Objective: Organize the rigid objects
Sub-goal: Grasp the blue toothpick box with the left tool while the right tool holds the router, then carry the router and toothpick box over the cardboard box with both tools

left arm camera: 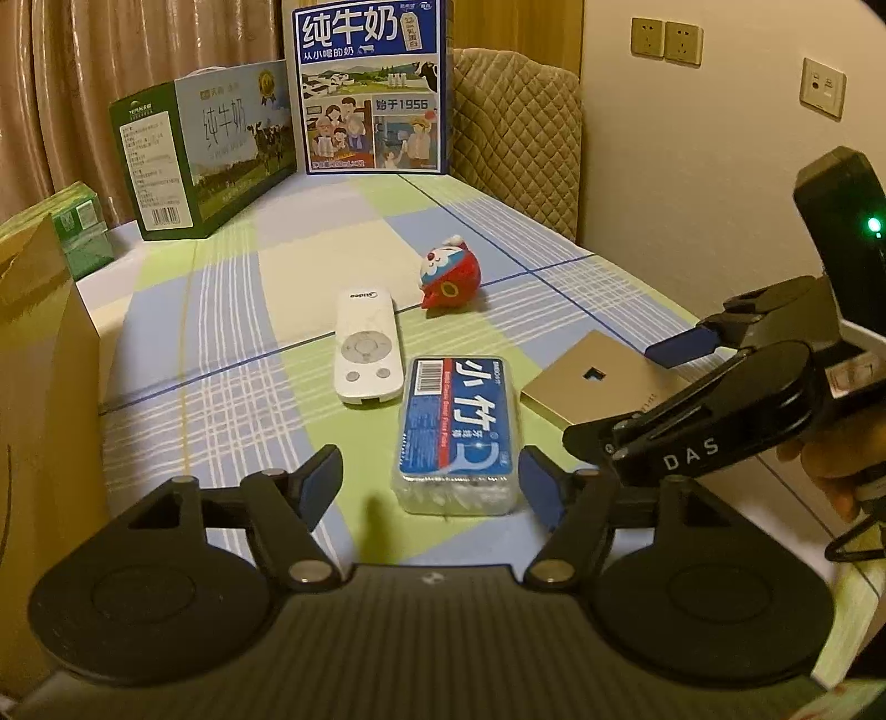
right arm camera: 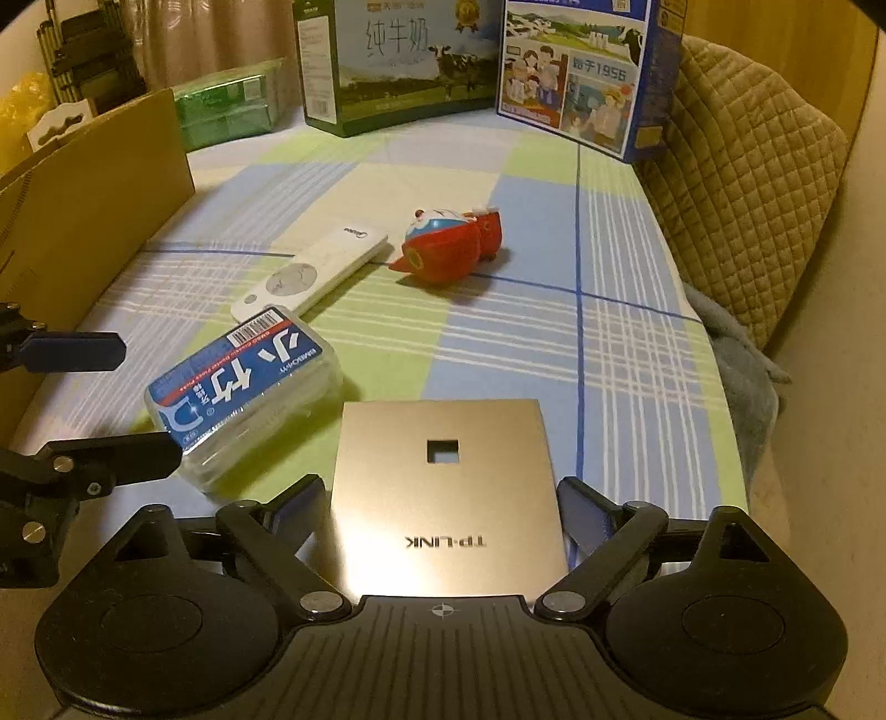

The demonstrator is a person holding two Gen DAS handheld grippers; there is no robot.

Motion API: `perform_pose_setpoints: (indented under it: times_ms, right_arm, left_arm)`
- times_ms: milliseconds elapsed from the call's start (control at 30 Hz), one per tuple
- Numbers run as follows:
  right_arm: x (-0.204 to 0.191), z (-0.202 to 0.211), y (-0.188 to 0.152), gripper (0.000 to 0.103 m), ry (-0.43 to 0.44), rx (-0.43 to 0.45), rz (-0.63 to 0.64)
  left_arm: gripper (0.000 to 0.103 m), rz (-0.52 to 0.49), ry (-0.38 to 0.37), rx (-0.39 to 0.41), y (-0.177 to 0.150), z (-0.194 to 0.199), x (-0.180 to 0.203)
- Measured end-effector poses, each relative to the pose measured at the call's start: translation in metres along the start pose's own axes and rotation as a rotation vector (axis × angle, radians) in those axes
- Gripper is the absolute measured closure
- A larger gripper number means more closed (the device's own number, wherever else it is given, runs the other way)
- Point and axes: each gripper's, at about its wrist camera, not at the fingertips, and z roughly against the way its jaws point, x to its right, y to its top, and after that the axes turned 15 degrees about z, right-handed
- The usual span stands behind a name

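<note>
Checked bedsheet (left arm camera: 221,343) beneath spread left tool (left arm camera: 429,487) and right tool (right arm camera: 437,509), curtain (left arm camera: 111,83) behind.

Checked bedsheet (left arm camera: 232,310), pale green, blue and cream squares with dark blue lines, covers the work surface. At the far end two milk cartons stand upright: a green milk carton (left arm camera: 210,155) on the left, a taller blue milk carton (left arm camera: 374,88) just beside it on the right. Left edge: a cardboard box (left arm camera: 44,360), its brown wall close to the camera; beyond it a stack of green packages (left arm camera: 83,227). Quilted tan cushion (left arm camera: 520,127) leans at the right, against the wall. Wall sockets (left arm camera: 667,40) above it. Pinkish curtain (left arm camera: 111,55) hangs behind the cartons.
</note>
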Motion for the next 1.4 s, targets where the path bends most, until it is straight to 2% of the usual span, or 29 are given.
perform_pose_setpoints:
  times_ms: [167, 300, 400, 600, 700, 767, 1067, 1200, 1400]
  right_arm:
    - [0.007, 0.002, 0.004, 0.020, -0.007, -0.020, -0.034]
    - [0.017, 0.012, 0.001, 0.020, -0.067, 0.002, -0.071]
    - [0.026, 0.014, -0.001, 0.020, -0.069, 0.003, -0.122]
    - [0.027, 0.012, 0.001, 0.020, -0.061, 0.003, -0.136]
    - [0.026, 0.011, 0.002, 0.020, -0.055, 0.004, -0.138]
    - [0.025, 0.012, 0.002, 0.020, -0.057, 0.009, -0.137]
    - [0.026, 0.032, 0.010, 0.020, -0.073, 0.083, -0.177]
    - [0.024, 0.054, 0.014, 0.020, -0.081, 0.143, -0.235]
    - [-0.004, 0.092, 0.019, 0.020, -0.048, 0.196, -0.259]
  left_arm:
    - [0.034, -0.003, -0.012, 0.009, 0.003, -0.006, -0.001]
    - [0.034, -0.002, -0.031, 0.010, 0.009, -0.013, 0.002]
    - [0.034, -0.015, -0.043, -0.013, 0.013, -0.025, 0.007]
    - [0.035, -0.022, -0.041, -0.060, 0.013, -0.048, 0.014]
    - [0.050, -0.022, -0.022, -0.073, 0.011, -0.053, 0.013]
    - [0.050, -0.018, -0.020, -0.073, 0.010, -0.051, 0.012]
    - [0.051, -0.020, -0.008, -0.050, 0.010, -0.017, 0.016]
    - [0.051, -0.002, -0.008, -0.021, 0.016, 0.009, 0.015]
    - [0.051, 0.025, 0.000, 0.001, 0.026, 0.058, 0.004]
